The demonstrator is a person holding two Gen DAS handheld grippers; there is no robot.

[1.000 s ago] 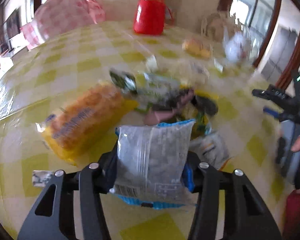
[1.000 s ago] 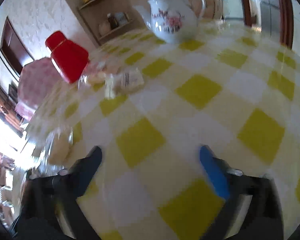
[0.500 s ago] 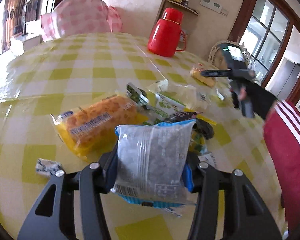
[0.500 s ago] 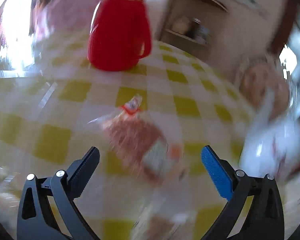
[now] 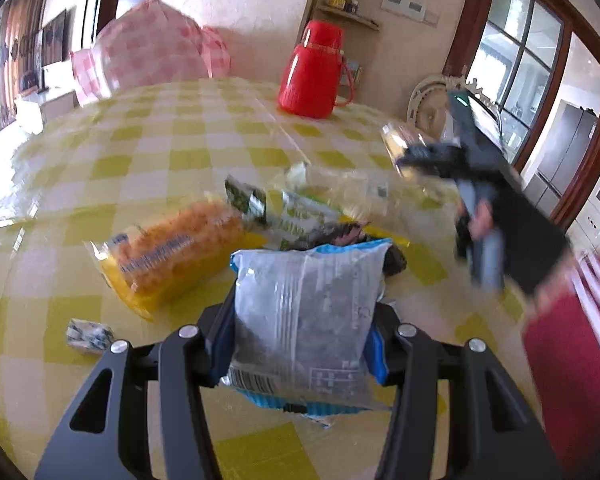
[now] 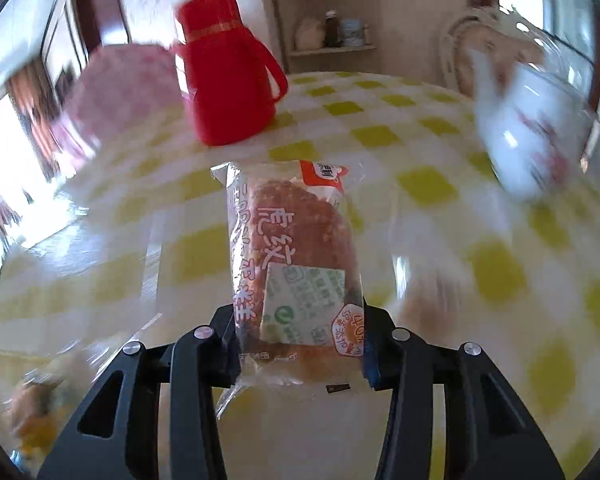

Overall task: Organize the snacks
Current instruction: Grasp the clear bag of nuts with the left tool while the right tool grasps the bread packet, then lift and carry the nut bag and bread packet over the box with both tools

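My left gripper (image 5: 300,330) is shut on a grey snack bag with blue edges (image 5: 304,312) and holds it upright over the yellow checked table (image 5: 180,152). Just beyond it lies a pile of snacks: an orange pack (image 5: 168,252) and a green pack (image 5: 300,216). My right gripper (image 6: 298,336) has its jaws closing on a clear pack of brown cake (image 6: 292,248), and the pads press its sides. In the left wrist view the right gripper (image 5: 416,156) is blurred at the right, carrying that pack above the table.
A red thermos jug (image 5: 314,76) stands at the far side of the table, with a pink checked cover (image 5: 148,52) to its left. A white teapot (image 6: 532,136) stands to the right. A small wrapped sweet (image 5: 88,334) lies near me. A red striped sleeve (image 5: 572,344) fills the right edge.
My right gripper swung over to the cake pack, shut on it and lifted it off the table. My left gripper kept its grip on the grey bag and stayed put.
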